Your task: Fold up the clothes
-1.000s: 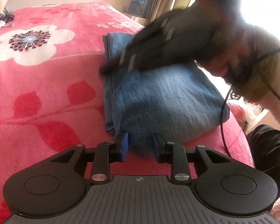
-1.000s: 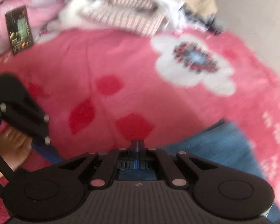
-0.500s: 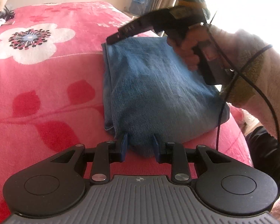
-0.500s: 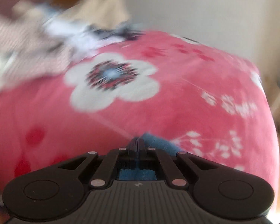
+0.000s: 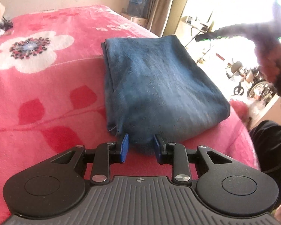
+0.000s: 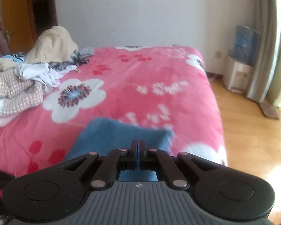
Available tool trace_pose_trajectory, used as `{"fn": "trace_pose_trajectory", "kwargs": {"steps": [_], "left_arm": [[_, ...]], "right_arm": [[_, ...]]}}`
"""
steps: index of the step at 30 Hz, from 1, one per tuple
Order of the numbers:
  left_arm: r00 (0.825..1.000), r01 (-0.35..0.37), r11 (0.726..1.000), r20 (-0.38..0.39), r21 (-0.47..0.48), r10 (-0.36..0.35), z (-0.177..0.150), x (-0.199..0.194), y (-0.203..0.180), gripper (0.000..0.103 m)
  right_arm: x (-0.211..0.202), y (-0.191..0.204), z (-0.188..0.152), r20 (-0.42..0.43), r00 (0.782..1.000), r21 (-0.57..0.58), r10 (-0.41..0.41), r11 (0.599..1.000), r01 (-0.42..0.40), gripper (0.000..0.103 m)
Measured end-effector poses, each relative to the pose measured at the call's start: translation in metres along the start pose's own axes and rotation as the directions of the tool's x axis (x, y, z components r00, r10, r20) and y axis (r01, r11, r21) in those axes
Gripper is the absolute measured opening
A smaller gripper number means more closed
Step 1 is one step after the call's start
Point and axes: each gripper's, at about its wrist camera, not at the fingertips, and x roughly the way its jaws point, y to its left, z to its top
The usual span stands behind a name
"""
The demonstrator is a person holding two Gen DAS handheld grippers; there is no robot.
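Observation:
Blue jeans (image 5: 155, 86), folded into a thick rectangle, lie on the pink flowered blanket (image 5: 46, 93) near the bed's right edge. My left gripper (image 5: 140, 147) sits low at their near edge, its blue pads (image 5: 124, 146) closed on a bulge of denim. In the left wrist view my right gripper (image 5: 224, 31) shows as a dark blur in a person's hand (image 5: 271, 65), up in the air to the right of the jeans. In its own view the right gripper (image 6: 138, 146) is shut with nothing between its fingers, above the jeans' far corner (image 6: 121, 133).
A heap of unfolded clothes (image 6: 28, 78) covers the bed's far left corner. The bed's right edge (image 6: 219, 112) drops to a wooden floor (image 6: 252, 131). A water dispenser (image 6: 241, 56) and a curtain (image 6: 266, 46) stand by the wall.
The right gripper, which lay across the top of the jeans, has lifted off and swung up to the right, rolling as it went. The left gripper and the jeans have stayed put.

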Motion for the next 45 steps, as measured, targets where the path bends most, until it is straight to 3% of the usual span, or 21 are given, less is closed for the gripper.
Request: {"fn": "trace_pose_trajectory", "kwargs": {"steps": [5, 8, 11, 15, 18, 20, 23, 26, 31, 33, 37, 39, 42, 45], "left_arm": [[0.997, -0.06, 0.998, 0.045, -0.018, 0.061, 0.004, -0.033, 0.01, 0.029], [0.994, -0.04, 0.999, 0.106, 0.0, 0.04, 0.02, -0.041, 0.008, 0.029], [0.989, -0.025, 0.998, 0.149, 0.053, 0.017, 0.042, -0.026, -0.002, 0.029], [0.992, -0.019, 0.993, 0.123, 0.113, 0.005, 0.06, 0.015, -0.016, 0.029], [0.996, -0.04, 0.988, 0.082, 0.147, 0.029, 0.056, 0.036, -0.02, 0.029], [0.997, -0.052, 0.989, 0.064, 0.138, 0.043, 0.049, 0.042, -0.016, 0.029], [0.998, -0.029, 0.997, 0.054, 0.068, 0.026, 0.047, 0.038, -0.005, 0.031], [0.998, -0.026, 0.999, 0.064, 0.039, 0.024, 0.05, 0.031, 0.0, 0.03], [0.985, 0.028, 0.999, 0.167, 0.041, -0.034, 0.068, 0.014, 0.004, 0.029], [0.985, 0.051, 0.996, 0.161, 0.068, -0.061, 0.077, 0.023, 0.002, 0.03], [0.997, -0.018, 0.999, 0.071, 0.028, 0.016, 0.082, 0.059, 0.017, 0.031], [0.996, 0.02, 1.0, 0.087, -0.005, -0.02, 0.083, 0.056, 0.028, 0.031], [0.984, 0.016, 0.997, 0.175, 0.072, -0.028, 0.089, 0.036, 0.019, 0.03], [0.983, 0.015, 0.99, 0.179, 0.138, -0.04, 0.102, 0.045, 0.007, 0.03]], "right_arm": [[-0.029, -0.014, -0.037, 0.002, 0.999, 0.105, -0.036, 0.994, 0.035, 0.0], [-0.039, -0.013, -0.054, 0.007, 1.0, 0.127, -0.026, 0.992, 0.025, 0.0], [-0.04, -0.001, -0.062, 0.002, 1.0, 0.117, 0.006, 0.993, -0.007, 0.0], [-0.033, 0.019, -0.06, -0.001, 1.0, 0.048, 0.016, 0.999, -0.016, 0.0], [-0.022, 0.026, -0.062, -0.015, 1.0, 0.005, 0.026, 1.0, -0.025, 0.0], [-0.006, 0.026, -0.07, -0.065, 0.998, -0.013, 0.008, 1.0, -0.009, 0.0], [0.012, 0.012, -0.086, -0.114, 0.993, 0.047, 0.015, 0.999, -0.009, 0.0], [0.011, 0.01, -0.085, -0.115, 0.993, 0.06, 0.028, 0.998, -0.021, 0.0], [0.012, 0.014, -0.085, -0.121, 0.992, 0.033, 0.02, 0.999, -0.016, 0.0], [0.012, 0.013, -0.086, -0.12, 0.992, 0.043, 0.023, 0.999, -0.018, 0.0], [0.01, 0.012, -0.085, -0.121, 0.992, 0.036, 0.021, 0.999, -0.017, 0.0], [0.002, 0.003, -0.08, -0.12, 0.991, 0.107, 0.054, 0.993, -0.041, 0.0], [-0.014, -0.013, -0.066, -0.09, 0.99, 0.208, 0.105, 0.974, -0.085, 0.0], [-0.015, -0.017, -0.038, -0.017, 0.996, 0.169, 0.091, 0.982, -0.087, 0.0]]}}
